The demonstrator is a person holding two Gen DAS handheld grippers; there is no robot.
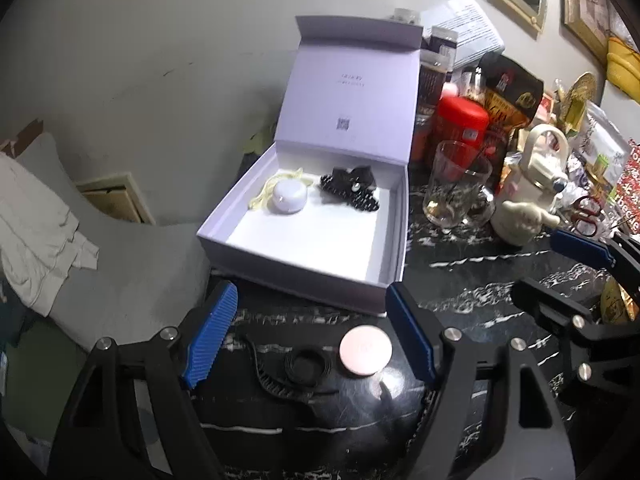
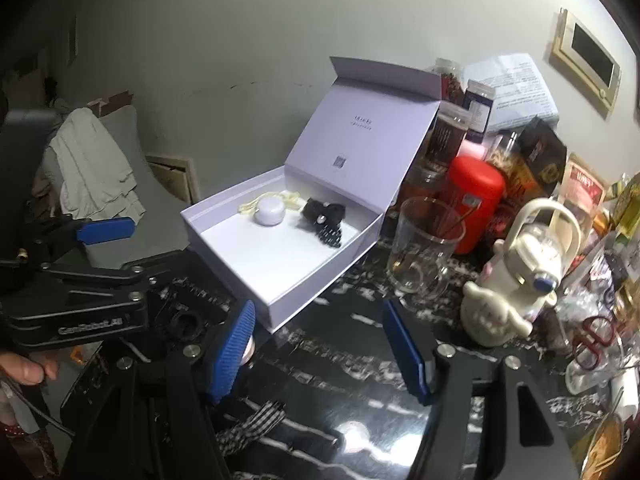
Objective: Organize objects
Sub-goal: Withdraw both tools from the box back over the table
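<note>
An open white gift box [image 1: 296,276] [image 2: 280,304] stands on the black marble table, lid up. Inside lie a white round case [image 1: 289,197] [image 2: 269,211], a pale yellow band [image 1: 262,199] and a black hair claw [image 1: 351,188] [image 2: 324,220]. My left gripper [image 1: 310,336] is open and empty; between its blue fingers on the table lie a pink round compact [image 1: 365,352] and a black comb-like clip [image 1: 292,372]. My right gripper [image 2: 320,354] is open and empty over bare table. A checked fabric piece [image 2: 252,428] lies below it. The compact peeks out behind the right gripper's left finger.
A glass mug [image 1: 456,184] [image 2: 424,248], a white character kettle [image 1: 532,188] [image 2: 516,276], a red canister [image 1: 460,124] [image 2: 476,200], jars and packets crowd the right. Red scissors [image 2: 596,340] lie far right. A chair with white cloth [image 1: 44,224] stands left of the table.
</note>
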